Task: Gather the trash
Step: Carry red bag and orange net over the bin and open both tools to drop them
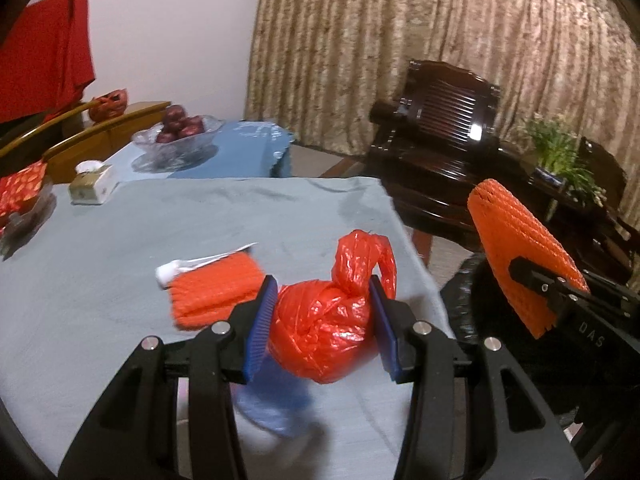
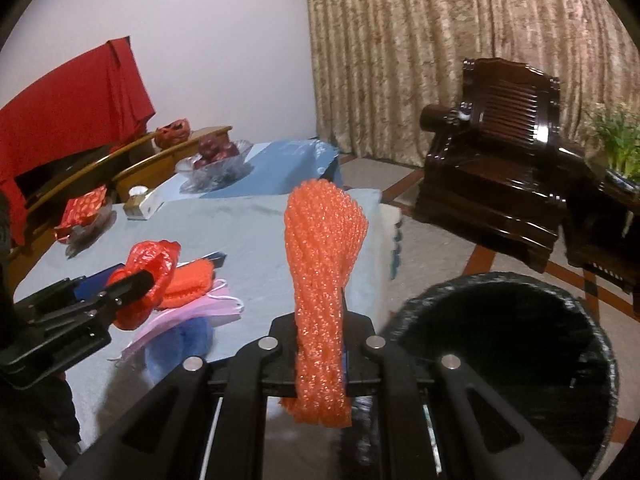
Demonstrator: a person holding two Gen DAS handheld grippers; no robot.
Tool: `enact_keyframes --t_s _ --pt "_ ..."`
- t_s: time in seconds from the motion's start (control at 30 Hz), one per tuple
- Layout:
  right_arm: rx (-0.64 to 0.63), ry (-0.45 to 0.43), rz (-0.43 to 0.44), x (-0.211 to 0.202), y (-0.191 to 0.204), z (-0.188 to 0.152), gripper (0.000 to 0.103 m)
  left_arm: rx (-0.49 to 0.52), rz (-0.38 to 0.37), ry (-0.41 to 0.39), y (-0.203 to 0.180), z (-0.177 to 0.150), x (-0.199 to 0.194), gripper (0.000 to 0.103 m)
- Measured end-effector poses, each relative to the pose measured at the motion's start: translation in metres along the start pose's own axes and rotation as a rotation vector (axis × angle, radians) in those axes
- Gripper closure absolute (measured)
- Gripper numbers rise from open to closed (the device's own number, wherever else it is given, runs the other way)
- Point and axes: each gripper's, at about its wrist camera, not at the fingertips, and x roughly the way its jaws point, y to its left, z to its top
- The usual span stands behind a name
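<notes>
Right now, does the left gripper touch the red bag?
Touching. The left wrist view shows the left gripper with both blue pads pressed against the red bag.

Dim, warm indoor light fills both fisheye views, with bowed, dark-vignetted edges, a bright glare spot on the glossy dark wooden chair (image 1: 452, 136), soft blur and grain on the curtain (image 1: 400, 40) behind the chair, and smeared detail low on the surface (image 1: 120, 220).

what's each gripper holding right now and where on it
Left gripper clamps the knotted red plastic bag across its round body, below the knot. Right gripper pinches the orange foam net near its lower end.
</notes>
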Motion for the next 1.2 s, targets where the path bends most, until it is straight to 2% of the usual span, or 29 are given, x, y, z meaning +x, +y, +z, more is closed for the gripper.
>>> enact_keyframes --t_s 0.27,0.77,1.0,1.1,1.2 --pt "0.055 -0.016 -0.089 -0.025 -0.054 -0.007 0.091 0.051 -0.097 0.019 -0.058 0.001 0.013 0.059" --pt "0.149 0.033 -0.262 -0.047 -0.144 -0.041 0.091 0.162 -0.292 0.066 -0.167 -0.01 0.05 0.059" --pt "0.167 0.068 -0.285 -0.044 -0.161 -0.054 0.091 0.204 -0.344 0.104 -0.203 -0.02 0.073 0.058" --pt "0.184 0.09 -0.296 -0.042 -0.169 -0.06 0.083 0.212 -0.348 0.133 -0.21 -0.022 0.083 0.055" --pt "0.193 0.1 -0.306 -0.043 -0.174 -0.066 0.081 0.199 -0.344 0.165 -0.21 -0.026 0.09 0.048"
